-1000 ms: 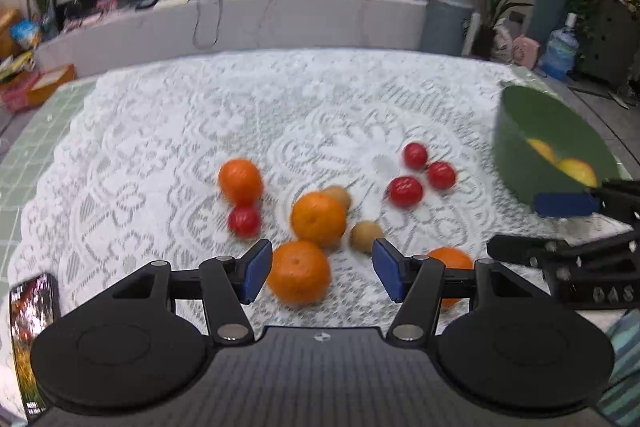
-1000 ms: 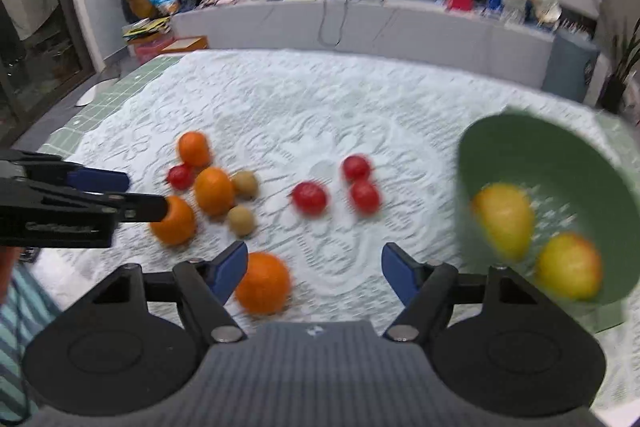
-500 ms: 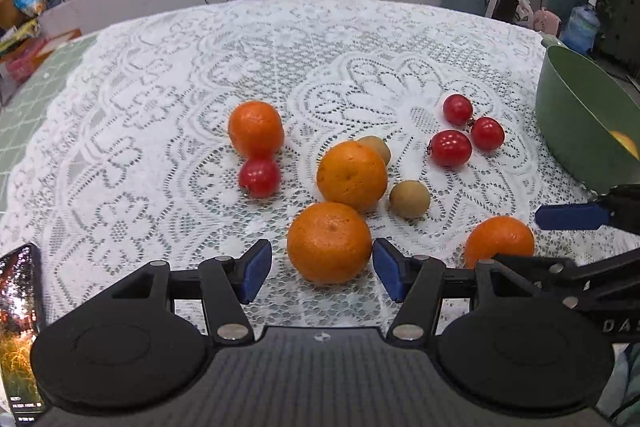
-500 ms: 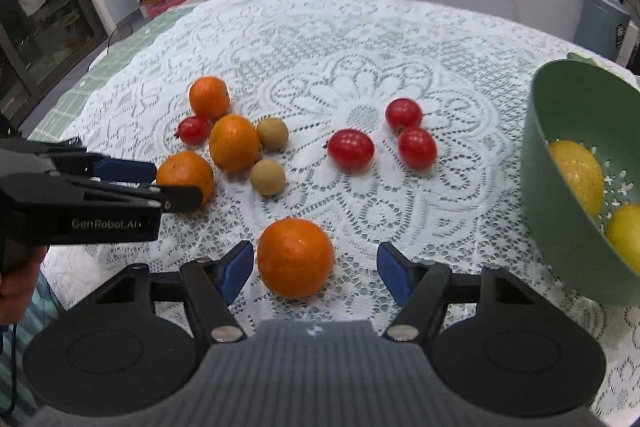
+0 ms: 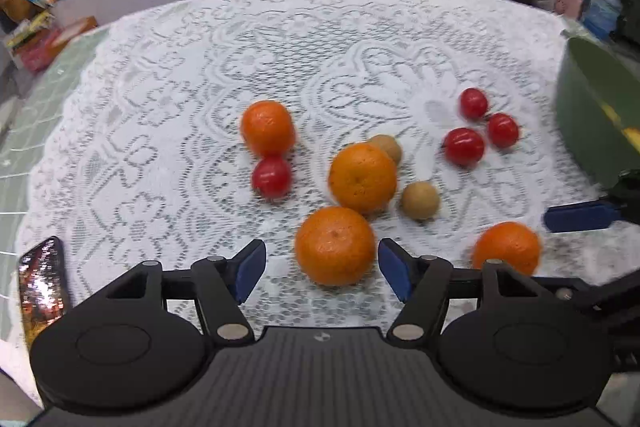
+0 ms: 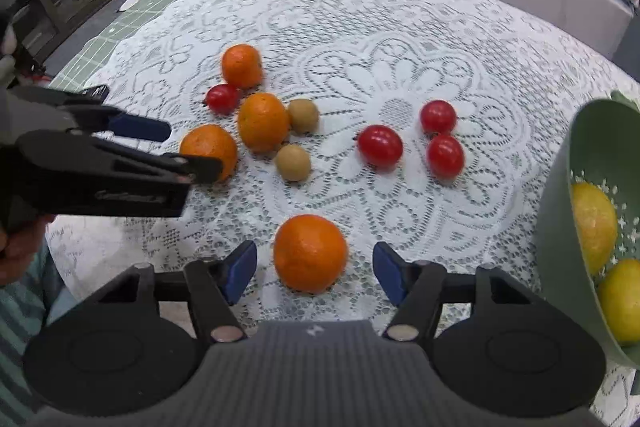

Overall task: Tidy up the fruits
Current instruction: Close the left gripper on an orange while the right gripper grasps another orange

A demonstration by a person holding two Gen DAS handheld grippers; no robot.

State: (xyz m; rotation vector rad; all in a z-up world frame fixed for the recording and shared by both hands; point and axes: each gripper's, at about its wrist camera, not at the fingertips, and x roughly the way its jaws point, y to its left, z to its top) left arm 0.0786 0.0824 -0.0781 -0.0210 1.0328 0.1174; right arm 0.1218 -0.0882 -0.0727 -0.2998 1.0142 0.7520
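1. Two grippers hover low over the lace-covered surface; left gripper fingers spread wide, flanking a round orange mandarin without touching.
2. Right gripper fingers equally wide, empty, around a second mandarin.
3. Green perforated bowl at right holds two yellow lemons.
4. Red tomatoes and brown kiwis lie ahead.

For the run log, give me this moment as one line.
left gripper: open, framing orange | right gripper: open, framing orange | green bowl: two yellow fruits inside
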